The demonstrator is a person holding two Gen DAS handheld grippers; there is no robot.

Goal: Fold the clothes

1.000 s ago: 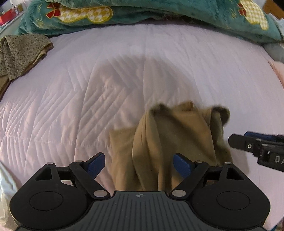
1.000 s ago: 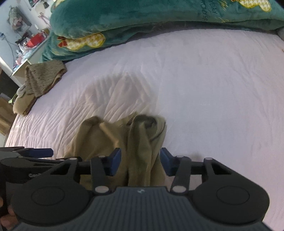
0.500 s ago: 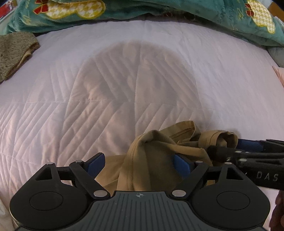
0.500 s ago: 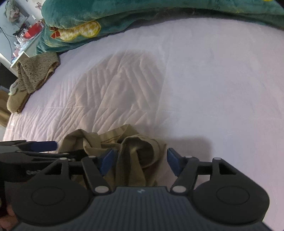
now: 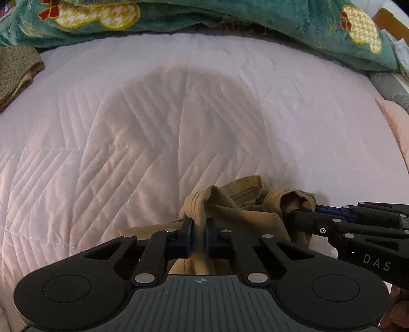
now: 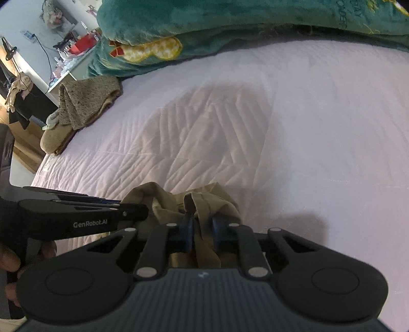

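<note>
Fabric of a crumpled tan cotton garment (image 5: 230,206) fills the near centre of the left wrist view, bunched low on the pale pink quilted bedspread (image 5: 158,122). The left gripper (image 5: 199,236) is clamped on a stitched fold, its 2 blue pads pressed together with cloth between, seemingly to pin 1 edge so it can be drawn taut. The right gripper (image 5: 299,217) reaches in from the side and bites the neighbouring bunch.

From the right wrist view, the right gripper (image 6: 202,229) is likewise pinched tight on a fold of the tan garment (image 6: 204,201), with the left gripper (image 6: 143,210) just beside it. Holding 2 nearby points suggests a shared hem being found. A speckled brown knit (image 6: 87,99) lies well apart by the teal plush blanket (image 6: 204,23).
</note>
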